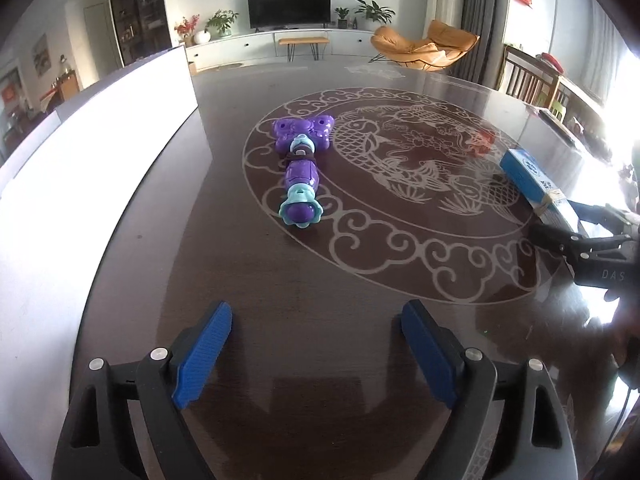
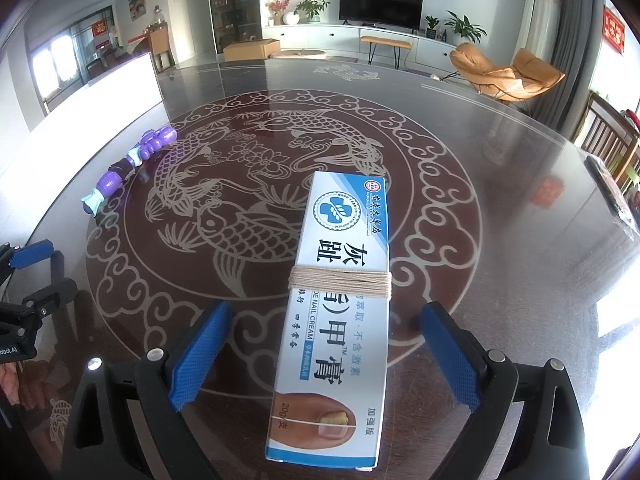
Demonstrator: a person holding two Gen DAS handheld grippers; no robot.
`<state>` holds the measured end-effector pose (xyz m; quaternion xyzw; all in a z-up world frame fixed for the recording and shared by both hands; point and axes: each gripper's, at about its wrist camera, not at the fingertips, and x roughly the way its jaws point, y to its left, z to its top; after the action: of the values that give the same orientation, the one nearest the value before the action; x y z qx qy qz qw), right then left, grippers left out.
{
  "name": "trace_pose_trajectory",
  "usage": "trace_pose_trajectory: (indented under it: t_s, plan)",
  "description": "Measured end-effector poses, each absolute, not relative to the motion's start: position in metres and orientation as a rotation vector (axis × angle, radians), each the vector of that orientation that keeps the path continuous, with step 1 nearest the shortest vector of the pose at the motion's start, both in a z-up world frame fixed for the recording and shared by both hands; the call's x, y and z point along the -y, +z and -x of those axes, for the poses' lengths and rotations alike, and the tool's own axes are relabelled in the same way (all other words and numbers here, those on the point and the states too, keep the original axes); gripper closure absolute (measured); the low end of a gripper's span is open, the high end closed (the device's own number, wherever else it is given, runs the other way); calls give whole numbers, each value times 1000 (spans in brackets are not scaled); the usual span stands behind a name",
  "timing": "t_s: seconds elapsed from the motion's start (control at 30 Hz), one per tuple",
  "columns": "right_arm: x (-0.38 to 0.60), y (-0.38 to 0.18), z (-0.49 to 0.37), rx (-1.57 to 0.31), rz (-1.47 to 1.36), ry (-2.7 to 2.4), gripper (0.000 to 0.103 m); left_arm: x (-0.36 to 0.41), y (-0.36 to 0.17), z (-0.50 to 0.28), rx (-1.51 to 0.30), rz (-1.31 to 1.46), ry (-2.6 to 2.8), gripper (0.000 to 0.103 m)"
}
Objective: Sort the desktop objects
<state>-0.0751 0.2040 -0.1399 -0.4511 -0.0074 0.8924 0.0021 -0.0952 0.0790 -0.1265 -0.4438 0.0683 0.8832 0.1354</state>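
Left gripper jaws spread wide, nothing between them, bare table below. Purple toy lies ahead of it on the table, well apart, at the fish pattern's left rim. Right gripper also spread; string-wrapped nail cream box lies flat between its fingers, pads clear of both sides.

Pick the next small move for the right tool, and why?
Probably close the right tool on the blue-and-white string-wrapped cream box: the box lies between its open blue pads, neither pad touching it, ready for a grip.
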Motion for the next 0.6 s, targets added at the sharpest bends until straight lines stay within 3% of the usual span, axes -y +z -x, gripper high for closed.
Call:
trace_pose_trajectory:
  t_s: [0.13,0.6]
  plan:
    - [-204,-140,75,22,1416,2799,7,-78,-130,96,-208,1295,2555,9]
    - [-204,-140,75,19,1412,2795,7,-79,-130,93,-207,1310,2562,4]
